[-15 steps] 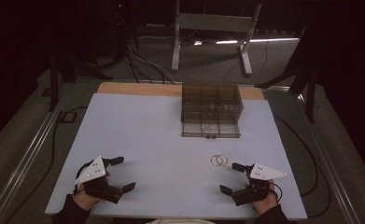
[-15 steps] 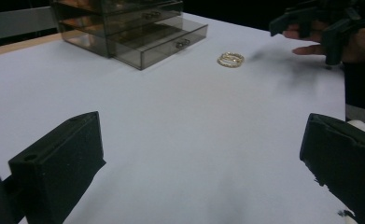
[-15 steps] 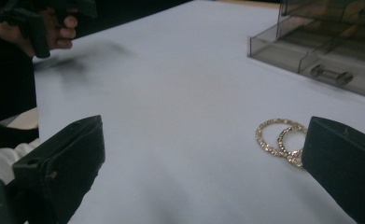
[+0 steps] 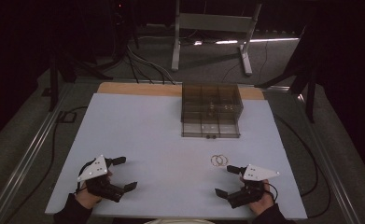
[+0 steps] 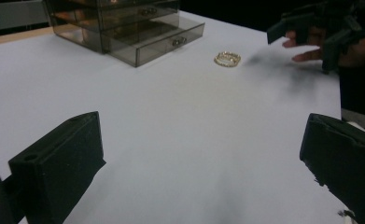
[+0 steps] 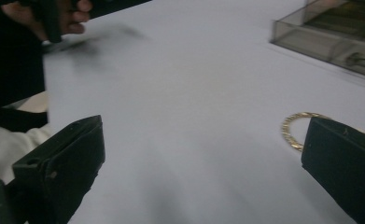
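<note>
high view: a pale table (image 4: 171, 140) seen from above, with dark floor around it. a person's two hands come in from the near edge, each holding a black two-jaw gripper topped by a grey three-cornered plate. the left gripper (image 4: 123, 173) sits near the near left corner, its jaws spread wide with nothing between them. the right gripper (image 4: 227, 181) sits near the near right corner, jaws also spread wide and empty. two thin gold rings (image 4: 219, 160) lie flat on the table, overlapping each other, just beyond the right gripper's far jaw and not touching it. farther away, toward the far edge and a little right of centre, stands a smoky clear drawer box (image 4: 211, 110), its lowest drawer pulled partly out toward the near side.

left gripper view: the two black jaws rise at the bottom left and bottom right, far apart, with bare table between them. the gold rings (image 5: 227, 59) lie well ahead. the drawer box (image 5: 124, 23) is at the far left, its open drawer facing this way. the right gripper (image 5: 311, 35) and its hand are at the far right, blurred.

right gripper view: the jaws stand wide apart over bare table. the gold rings (image 6: 296, 128) lie just beside the right-hand jaw, partly hidden behind it. a corner of the drawer box (image 6: 329, 37) is at the far right. the person's other hand is at the far left.
</note>
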The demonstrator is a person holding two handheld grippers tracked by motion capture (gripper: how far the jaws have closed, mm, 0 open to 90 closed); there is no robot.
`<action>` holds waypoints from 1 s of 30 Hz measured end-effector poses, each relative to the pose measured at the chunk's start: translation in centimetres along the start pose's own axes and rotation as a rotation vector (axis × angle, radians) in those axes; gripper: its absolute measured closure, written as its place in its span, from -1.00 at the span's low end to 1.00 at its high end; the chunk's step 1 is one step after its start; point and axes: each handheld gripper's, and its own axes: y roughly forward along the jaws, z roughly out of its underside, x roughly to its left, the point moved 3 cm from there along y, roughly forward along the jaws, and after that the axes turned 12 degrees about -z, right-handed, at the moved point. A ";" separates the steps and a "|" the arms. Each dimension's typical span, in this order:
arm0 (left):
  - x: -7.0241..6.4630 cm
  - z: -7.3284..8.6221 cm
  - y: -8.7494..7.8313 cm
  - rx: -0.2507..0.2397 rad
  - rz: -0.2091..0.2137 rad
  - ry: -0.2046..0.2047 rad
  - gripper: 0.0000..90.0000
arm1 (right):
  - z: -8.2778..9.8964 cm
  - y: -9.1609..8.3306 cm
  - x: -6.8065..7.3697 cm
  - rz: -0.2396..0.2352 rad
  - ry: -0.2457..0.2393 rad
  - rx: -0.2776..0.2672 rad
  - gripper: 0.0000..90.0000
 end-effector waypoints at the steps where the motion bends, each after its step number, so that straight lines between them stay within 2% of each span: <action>1: -0.1 -0.2 0.1 -0.014 -0.002 -0.007 -0.99 | 0.0 0.1 0.0 -0.002 -0.003 -0.001 -1.00; 5: -0.2 -0.2 0.4 -0.018 0.004 -0.017 -0.99 | -0.2 0.2 0.0 -0.019 0.002 -0.014 -1.00; 7: -0.3 -0.1 0.6 -0.015 0.007 -0.012 -0.99 | -0.6 0.1 -0.1 -0.031 0.010 -0.043 -1.00; 11: -0.2 0.1 0.8 -0.019 0.002 -0.018 -0.99 | -1.5 0.1 0.4 -0.048 -0.020 -0.060 -1.00; 13: 0.0 0.2 0.9 -0.026 -0.008 -0.018 -0.99 | -2.0 0.0 0.7 -0.041 -0.042 -0.057 -1.00; 18: 0.2 0.1 0.8 -0.035 -0.021 -0.024 -0.99 | -3.0 -0.3 1.0 -0.036 -0.053 -0.089 -1.00; 22: 0.0 -0.3 0.7 -0.038 -0.025 -0.007 -0.99 | -4.1 -0.7 1.0 0.038 -0.057 -0.106 -1.00; 23: 0.0 -0.4 0.6 -0.049 -0.028 -0.004 -0.99 | -4.4 -0.9 1.1 0.040 -0.052 -0.118 -1.00; 25: 0.1 -0.4 0.6 -0.049 -0.032 -0.004 -0.99 | -5.2 -1.2 1.2 0.077 -0.062 -0.123 -1.00; 30: 0.6 -0.2 0.6 -0.043 -0.054 0.002 -0.99 | -6.3 -1.6 1.4 0.113 -0.078 -0.135 -1.00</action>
